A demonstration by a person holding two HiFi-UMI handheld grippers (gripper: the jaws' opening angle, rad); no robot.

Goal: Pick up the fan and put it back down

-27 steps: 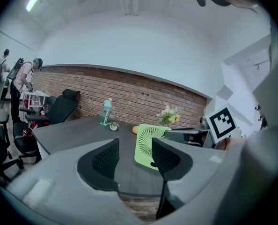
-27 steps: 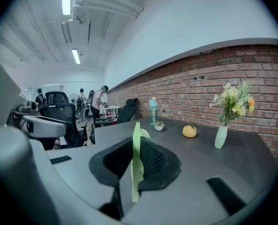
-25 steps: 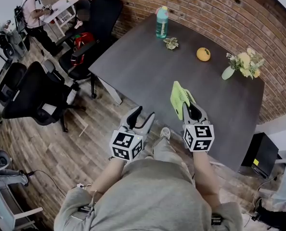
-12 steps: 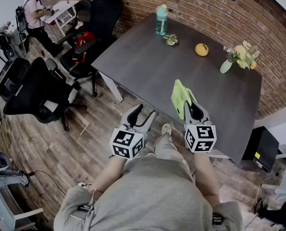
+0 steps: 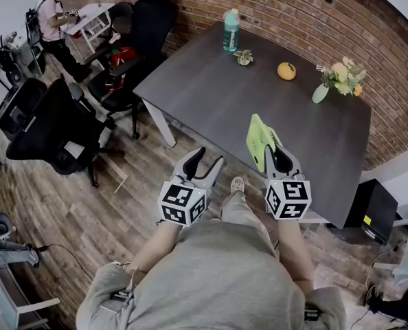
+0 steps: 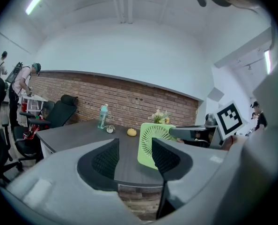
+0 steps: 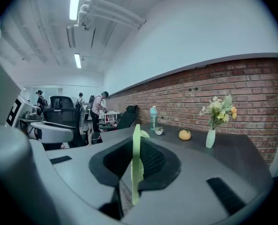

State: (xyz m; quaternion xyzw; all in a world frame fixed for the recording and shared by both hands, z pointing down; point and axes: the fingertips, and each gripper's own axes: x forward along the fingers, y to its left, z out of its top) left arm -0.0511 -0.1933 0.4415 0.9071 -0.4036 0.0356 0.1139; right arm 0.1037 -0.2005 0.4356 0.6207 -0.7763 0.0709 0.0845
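A flat light-green fan (image 5: 259, 136) stands upright in the air over the near edge of the dark table (image 5: 211, 88). My right gripper (image 5: 273, 154) is shut on its lower edge. The right gripper view shows the fan (image 7: 135, 149) edge-on, pinched between the two black pads of the right gripper (image 7: 137, 165). My left gripper (image 5: 204, 163) hangs over the wooden floor to the left of the fan, open and holding nothing. In the left gripper view the fan's round grille (image 6: 154, 143) shows past the left gripper (image 6: 135, 157), apart from it.
On the far side of the table stand a teal bottle (image 5: 230, 30), a small plant (image 5: 244, 58), an orange fruit (image 5: 286, 71) and a vase of flowers (image 5: 338, 78). Black office chairs (image 5: 66, 129) crowd the floor at left. A person (image 5: 51, 16) stands far back left.
Both grippers have shifted slightly forward and up, toward the table. The fan stays gripped in the right one, and the left one stays open.
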